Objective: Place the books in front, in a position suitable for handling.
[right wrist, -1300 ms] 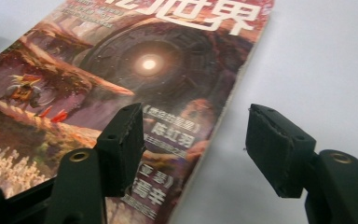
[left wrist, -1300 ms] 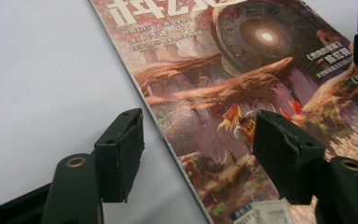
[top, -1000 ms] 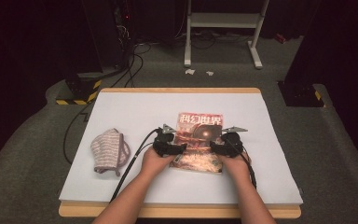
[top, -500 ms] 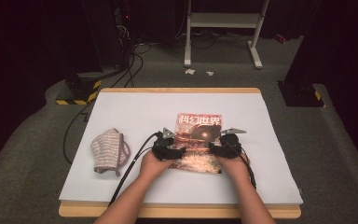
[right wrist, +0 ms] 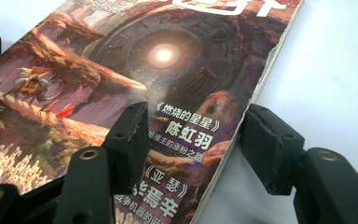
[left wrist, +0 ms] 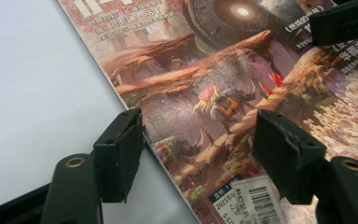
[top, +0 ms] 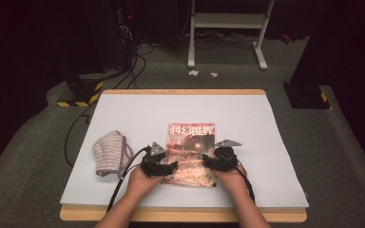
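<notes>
From the high view, a magazine (top: 190, 153) titled 科幻世界 lies flat on the white table (top: 247, 118) between the left gripper (top: 169, 168) and right gripper (top: 208, 164); the left gripper view shows its jaws apart, having just narrowed, straddling the magazine's barcoded edge; the right gripper view shows likewise, over 陈虹羽.

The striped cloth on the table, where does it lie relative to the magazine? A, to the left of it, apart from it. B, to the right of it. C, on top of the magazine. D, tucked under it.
A: in the high view the striped cloth lies on the white table left of the magazine, with bare table between them.
</notes>
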Motion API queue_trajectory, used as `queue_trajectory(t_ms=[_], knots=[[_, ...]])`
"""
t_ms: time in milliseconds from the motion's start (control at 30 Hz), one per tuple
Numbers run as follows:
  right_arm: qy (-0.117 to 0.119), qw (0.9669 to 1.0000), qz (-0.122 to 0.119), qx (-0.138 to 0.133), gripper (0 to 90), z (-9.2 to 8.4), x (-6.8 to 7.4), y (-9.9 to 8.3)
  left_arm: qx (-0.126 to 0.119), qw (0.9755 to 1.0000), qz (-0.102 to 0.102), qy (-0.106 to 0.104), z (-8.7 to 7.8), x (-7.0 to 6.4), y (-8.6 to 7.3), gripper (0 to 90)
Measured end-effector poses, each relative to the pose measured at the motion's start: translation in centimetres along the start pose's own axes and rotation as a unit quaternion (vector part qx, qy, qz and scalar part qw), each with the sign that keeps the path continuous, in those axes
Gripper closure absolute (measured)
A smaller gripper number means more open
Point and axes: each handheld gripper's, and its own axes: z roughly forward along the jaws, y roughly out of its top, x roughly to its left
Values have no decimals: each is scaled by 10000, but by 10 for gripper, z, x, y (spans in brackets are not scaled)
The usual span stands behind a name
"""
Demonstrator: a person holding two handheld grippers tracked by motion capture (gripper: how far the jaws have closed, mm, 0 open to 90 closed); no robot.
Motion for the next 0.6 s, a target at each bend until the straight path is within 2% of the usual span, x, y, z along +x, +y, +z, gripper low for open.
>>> queue_trajectory(t_ms=[133, 200, 467, 600], knots=[[50, 10000, -42, -25, 427, 1, 8, -1, 24, 10000, 24, 38, -11, 1, -9, 335], [109, 9999, -74, -10, 427, 1, 16, -2, 35, 9999, 85, 67, -18, 2, -14, 334], [168, 9996, -227, -58, 431, 0, 32, -6, -66, 9999, 59, 127, -27, 8, -24, 327], [156, 9994, -283, -120, 432, 0, 34, -8, -112, 9998, 55, 123, -28, 9, -26, 324]])
